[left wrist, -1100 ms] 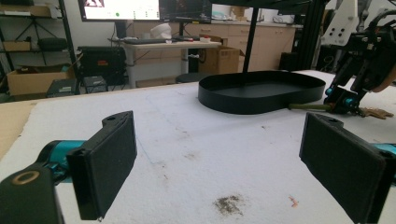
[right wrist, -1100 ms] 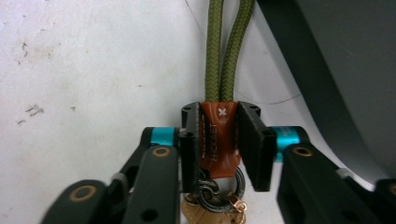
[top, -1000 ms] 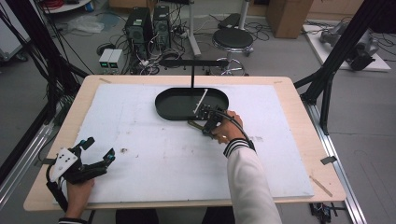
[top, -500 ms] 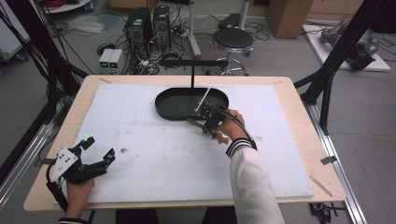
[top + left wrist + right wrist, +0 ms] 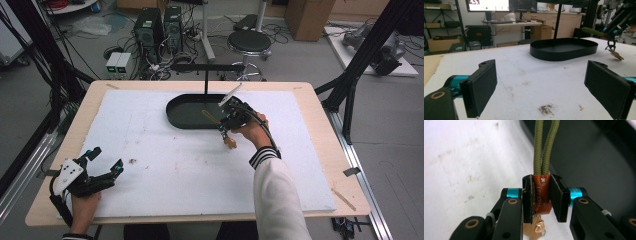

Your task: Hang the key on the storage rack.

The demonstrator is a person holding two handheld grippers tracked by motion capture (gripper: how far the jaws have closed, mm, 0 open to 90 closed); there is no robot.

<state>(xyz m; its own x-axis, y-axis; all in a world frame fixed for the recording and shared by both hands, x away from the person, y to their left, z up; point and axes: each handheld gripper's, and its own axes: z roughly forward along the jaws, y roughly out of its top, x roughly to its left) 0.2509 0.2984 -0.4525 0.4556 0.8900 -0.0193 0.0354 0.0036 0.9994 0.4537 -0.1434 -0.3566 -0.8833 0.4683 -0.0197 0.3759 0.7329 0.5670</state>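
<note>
Your black oval tray [image 5: 187,114] sits at the far middle of the counter [image 5: 310,107], on the white foam sheet [image 5: 175,165]. As far as the high view lets you see, nothing lies loose on its floor; only an olive cord loop [image 5: 209,116] reaches out over its near right rim.

That cord belongs to a key fob, and your right hand-held gripper [image 5: 226,126] has it. In the right gripper view the jaws are pinched tight on the fob's brown leather tab [image 5: 540,195], which bears stamped lettering too blurred to read. The doubled olive cord runs straight ahead from the jaws, away from the camera and toward the tray, so the fob's long axis lies in line with the gripper. Below the tab hangs a brass-coloured ring or charm [image 5: 536,228], cut off by the bottom edge and half hidden behind the jaws; it may be a key, but you cannot be sure. In the left gripper view a small tan tag [image 5: 616,54] dangles beneath the gripper, clear of the foam.

Your left hand-held gripper [image 5: 102,165] rests at the near left corner of the counter, jaws spread wide, holding nothing, pointing toward the tray. A dark smudge [image 5: 546,109] marks the foam just ahead of it.
</note>
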